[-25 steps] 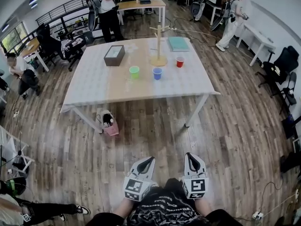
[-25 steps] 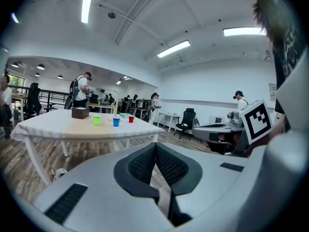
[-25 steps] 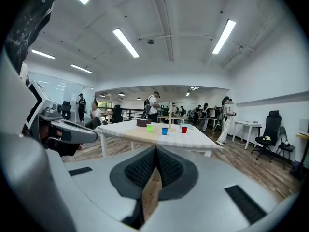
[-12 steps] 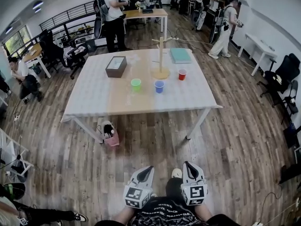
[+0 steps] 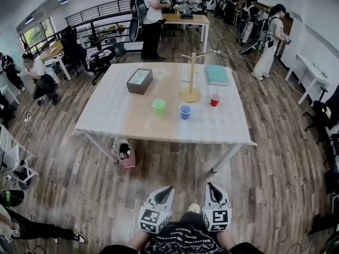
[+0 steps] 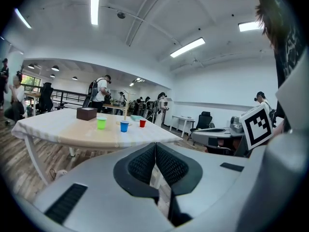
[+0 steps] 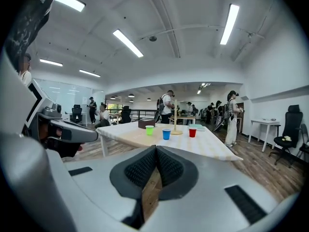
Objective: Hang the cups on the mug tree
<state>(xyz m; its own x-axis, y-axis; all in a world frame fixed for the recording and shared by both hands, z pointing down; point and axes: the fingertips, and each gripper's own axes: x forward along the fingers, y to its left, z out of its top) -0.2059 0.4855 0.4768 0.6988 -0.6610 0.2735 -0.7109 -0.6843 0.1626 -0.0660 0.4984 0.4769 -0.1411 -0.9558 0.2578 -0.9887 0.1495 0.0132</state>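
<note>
- The wood-plank floor [image 5: 265,157] fills most of the head view, and both grippers are held low above it, well short of the table.
- The rectangular table [image 5: 111,110] has a pale cloth-like top and white legs, and it carries all the task's things.
- A person with a backpack [image 5: 151,15] stands beyond the table's far edge; other people are farther back in the room.
- The left gripper [image 5: 168,189] points toward the table. In the left gripper view its jaws are clenched pad against pad, with nothing between them.
- The right gripper [image 5: 211,186] is just beside it, also aimed at the table. Its jaws are likewise pressed together on nothing.
- The wooden mug tree [image 5: 192,78] stands upright on a round base, right of the table's middle toward the far side.
- A dark brown box [image 5: 140,81] sits on the table to the left of the tree, well apart from it.
- A teal book-like flat thing [image 5: 217,74] lies to the right of the tree, near the far edge.
- A pink bag [image 5: 125,153] rests on the floor by the table's near left leg.
- The green cup [image 5: 158,106] stands upright on the tabletop, left of the blue cup.
- The blue cup [image 5: 185,111] stands upright, in front of the tree's base.
- The red cup [image 5: 214,99] stands upright, just right of the base.
</note>
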